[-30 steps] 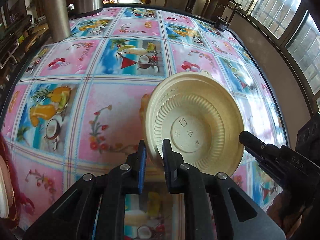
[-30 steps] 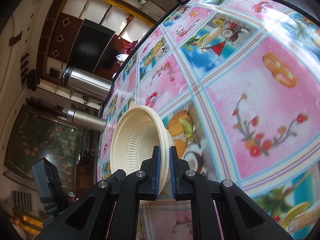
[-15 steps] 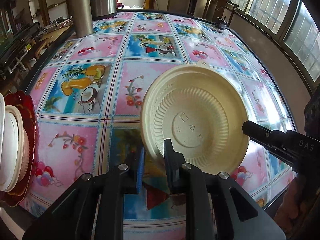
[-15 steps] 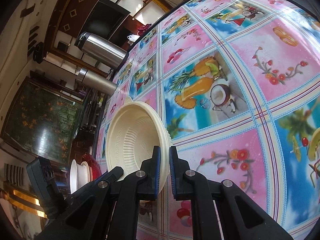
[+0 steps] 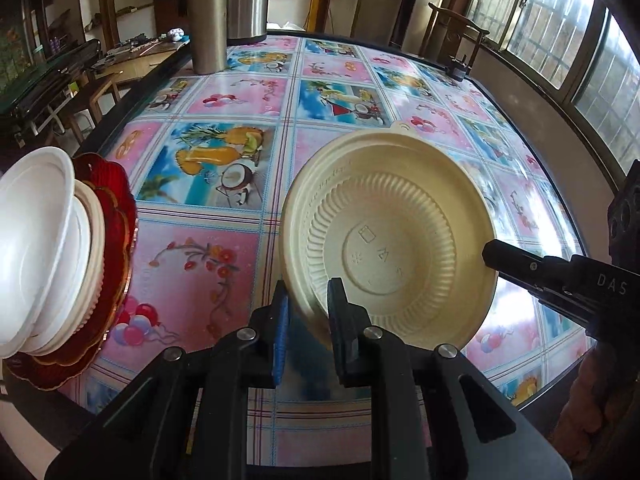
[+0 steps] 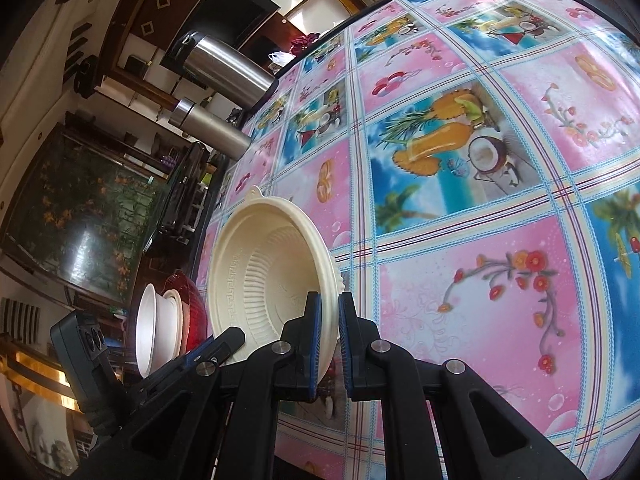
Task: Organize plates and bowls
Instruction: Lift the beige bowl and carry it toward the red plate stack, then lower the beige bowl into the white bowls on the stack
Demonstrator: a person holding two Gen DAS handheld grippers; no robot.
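Note:
A cream ribbed plastic bowl [image 5: 392, 240] hangs above the table, held by both grippers at opposite rims. My left gripper [image 5: 306, 312] is shut on its near rim. My right gripper [image 6: 328, 316] is shut on the other rim; its finger shows at the right in the left wrist view [image 5: 520, 264]. The bowl also shows in the right wrist view [image 6: 272, 276]. At the table's left edge a red scalloped plate [image 5: 116, 256] carries white bowls [image 5: 36, 248], also visible in the right wrist view [image 6: 150, 328].
The table [image 5: 240, 92] wears a pink and blue picture cloth. Two steel flasks [image 5: 208, 24] stand at its far left. A small black object [image 5: 458, 68] sits on the far right edge. Windows and a chair lie beyond.
Both grippers have carried the cream bowl leftward and toward the near edge; the red plate with white bowls has come fully into view on the left.

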